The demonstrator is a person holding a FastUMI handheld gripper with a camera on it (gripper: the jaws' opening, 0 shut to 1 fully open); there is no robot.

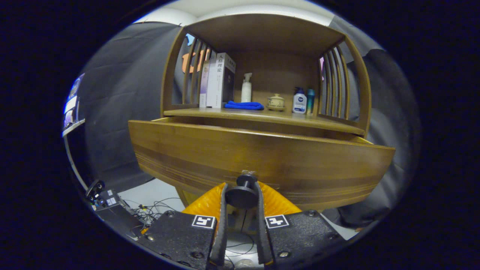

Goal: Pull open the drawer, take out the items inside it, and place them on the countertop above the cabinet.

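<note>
A wooden cabinet has its drawer (258, 153) pulled out toward me, the wide front panel close ahead. A dark round knob (243, 195) sticks out from the lower middle of that panel. My gripper (242, 187) is shut on the knob, one finger pressing each side of it. The inside of the drawer is hidden behind the front panel. Above the drawer lies the countertop (262, 116), a shelf under a wooden canopy with slatted sides.
On the countertop stand books (219, 80) at the left, a white pump bottle (246, 88), a folded blue cloth (243, 105), a small lidded pot (276, 102), and two bottles (300, 100) at the right. Cables and a dark device (108, 202) lie on the floor, lower left.
</note>
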